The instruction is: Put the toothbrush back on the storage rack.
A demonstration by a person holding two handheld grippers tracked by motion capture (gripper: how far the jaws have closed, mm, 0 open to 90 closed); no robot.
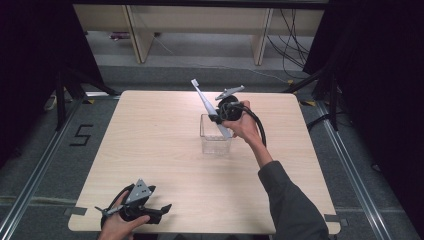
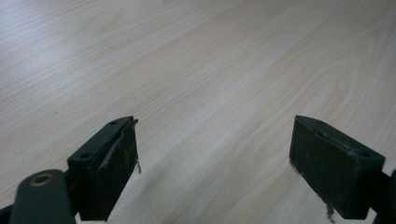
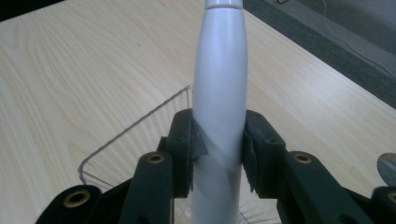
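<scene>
The right hand-held gripper [image 1: 218, 118] is clamped on a white toothbrush [image 1: 206, 102], which is tilted, its lower end inside a clear square container [image 1: 215, 142] and its head pointing toward the table's far edge. The container stands a little right of the table's [image 1: 150, 145] middle, with bare wood on every side. The left hand-held gripper [image 1: 159, 210] rests at the near left edge, jaws apart, holding nothing.

1. I read one mark from the high view: a black "5" [image 1: 81, 135] on the grey floor [image 1: 60, 165], left of the tabletop [image 1: 150, 150].
2. I find no other readable text, label or brand.
</scene>
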